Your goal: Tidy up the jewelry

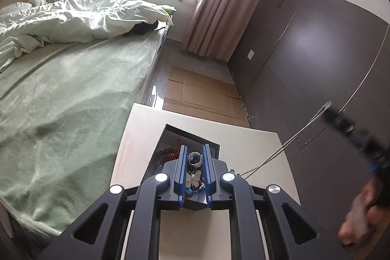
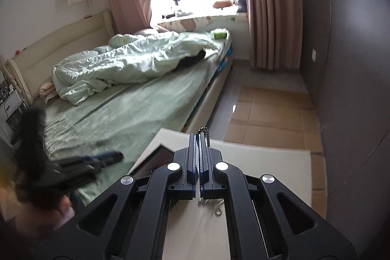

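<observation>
We see a silver chain (image 2: 204, 135) pinched between the closed jaws of the right gripper (image 2: 198, 138), its strands stretched taut up from the white table (image 1: 146, 138). The left gripper (image 1: 194, 150), jaws narrowly apart and holding nothing, hovers over a dark box (image 1: 192, 135) of jewelry beside the bed (image 1: 73, 94).
</observation>
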`<state>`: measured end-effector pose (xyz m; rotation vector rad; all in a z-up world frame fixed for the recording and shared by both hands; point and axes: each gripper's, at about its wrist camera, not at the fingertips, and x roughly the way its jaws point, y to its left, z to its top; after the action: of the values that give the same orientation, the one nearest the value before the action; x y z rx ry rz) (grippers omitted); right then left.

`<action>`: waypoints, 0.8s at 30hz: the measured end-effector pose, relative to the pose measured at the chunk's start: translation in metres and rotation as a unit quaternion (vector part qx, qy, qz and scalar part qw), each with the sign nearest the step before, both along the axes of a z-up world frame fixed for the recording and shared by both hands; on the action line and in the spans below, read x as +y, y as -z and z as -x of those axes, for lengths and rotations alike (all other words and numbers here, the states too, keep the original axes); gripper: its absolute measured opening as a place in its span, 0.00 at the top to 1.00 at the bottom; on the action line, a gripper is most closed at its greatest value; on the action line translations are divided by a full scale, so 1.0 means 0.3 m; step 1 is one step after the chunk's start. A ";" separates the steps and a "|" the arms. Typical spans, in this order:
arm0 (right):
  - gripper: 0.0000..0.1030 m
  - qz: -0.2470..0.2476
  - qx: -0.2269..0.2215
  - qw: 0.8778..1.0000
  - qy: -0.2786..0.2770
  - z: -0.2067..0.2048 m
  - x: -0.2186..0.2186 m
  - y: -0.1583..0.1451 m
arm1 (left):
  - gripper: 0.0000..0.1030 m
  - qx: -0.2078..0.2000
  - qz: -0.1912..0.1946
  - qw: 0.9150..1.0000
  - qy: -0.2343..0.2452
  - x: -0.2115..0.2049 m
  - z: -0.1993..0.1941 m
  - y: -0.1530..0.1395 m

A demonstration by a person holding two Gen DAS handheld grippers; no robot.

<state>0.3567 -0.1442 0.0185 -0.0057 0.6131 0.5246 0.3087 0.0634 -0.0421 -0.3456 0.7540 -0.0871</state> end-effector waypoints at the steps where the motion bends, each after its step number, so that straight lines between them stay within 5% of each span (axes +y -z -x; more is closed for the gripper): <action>1: 0.97 0.001 -0.007 1.000 0.000 0.004 0.003 -0.025 | 0.90 0.003 0.002 1.000 0.001 0.001 -0.009 0.007; 10: 0.97 0.023 -0.072 0.997 0.001 0.020 0.025 -0.266 | 0.88 0.044 0.026 0.999 0.010 -0.002 -0.108 0.079; 12: 0.99 0.025 -0.084 0.996 0.003 0.023 0.030 -0.313 | 0.61 0.046 0.032 0.998 0.002 0.012 -0.109 0.084; 14: 0.99 0.025 -0.098 0.995 0.002 0.032 0.041 -0.366 | 0.49 0.033 0.037 0.999 -0.009 0.031 -0.099 0.074; 24: 0.99 0.054 -0.152 0.987 -0.019 0.084 0.150 -0.545 | 0.49 0.021 0.045 0.998 -0.032 0.136 -0.041 0.036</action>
<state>0.3313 -0.0992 0.1820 -0.1970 0.3430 0.5137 0.3209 0.1042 -0.0529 -0.4585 0.7807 -0.0533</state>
